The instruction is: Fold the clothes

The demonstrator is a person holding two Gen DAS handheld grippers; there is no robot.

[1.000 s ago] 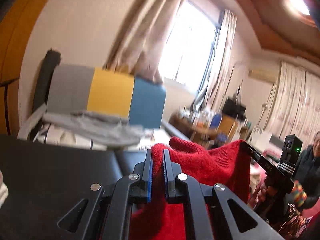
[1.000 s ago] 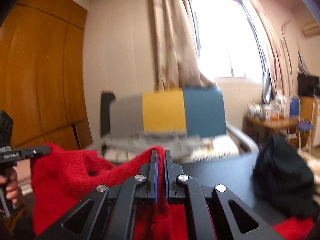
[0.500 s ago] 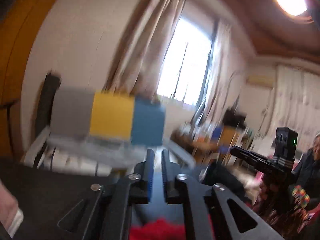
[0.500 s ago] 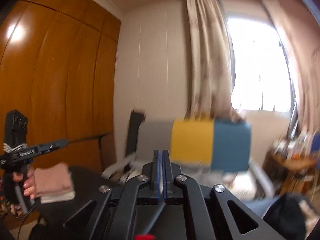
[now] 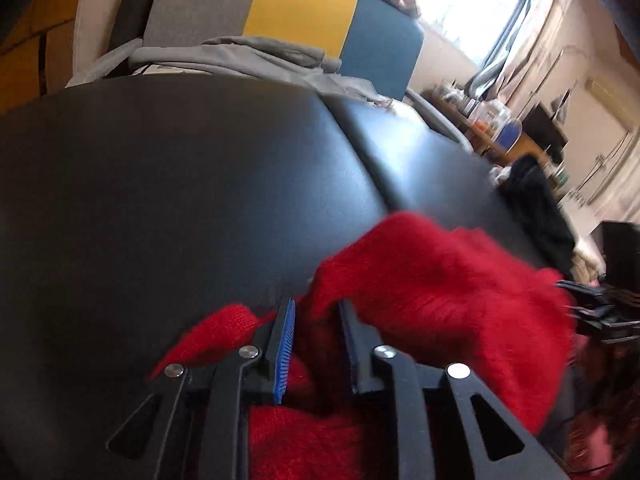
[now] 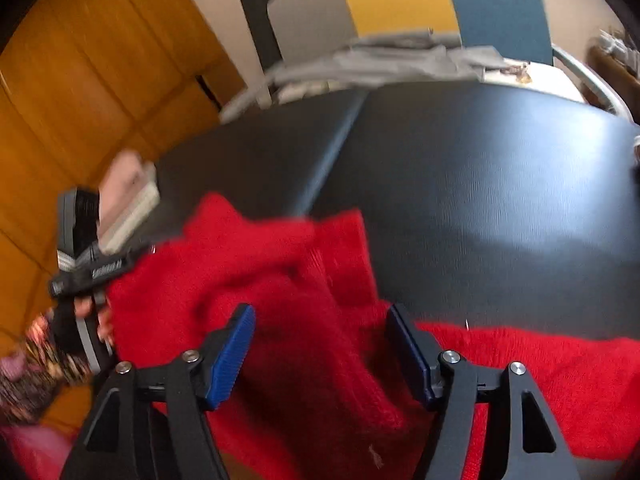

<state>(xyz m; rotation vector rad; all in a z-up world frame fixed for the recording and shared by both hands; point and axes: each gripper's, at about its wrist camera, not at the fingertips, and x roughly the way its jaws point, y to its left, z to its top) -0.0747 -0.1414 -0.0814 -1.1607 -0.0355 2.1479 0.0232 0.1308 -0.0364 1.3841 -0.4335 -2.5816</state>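
A red knitted sweater (image 5: 440, 280) lies bunched on the black table (image 5: 180, 180). My left gripper (image 5: 317, 303) points down at its near edge. Its jaws are opening, with a fold of red knit loose in the narrow gap and the pads not pressing on it. In the right wrist view the same sweater (image 6: 248, 280) spreads under my right gripper (image 6: 320, 310). That gripper's jaws are also opening and stand wide, with knit below them untouched. Each gripper shows in the other's view: the right gripper (image 5: 600, 312) at the sweater's right edge, the left gripper (image 6: 92, 272) in a hand at its left edge.
A dark garment (image 5: 536, 208) sits on the table's far right. A folded pink and white stack (image 6: 124, 196) rests at the table's left edge. Behind the table stands a chair (image 5: 300, 4) with a grey, yellow and blue back, a grey garment (image 5: 240, 56) draped over it. Wooden cupboard doors (image 6: 80, 100) stand on the left.
A second ago both grippers were shut on the sweater and held it up. Both have since dropped and tipped down toward the table, their jaws have parted, and the sweater lies bunched on the table.
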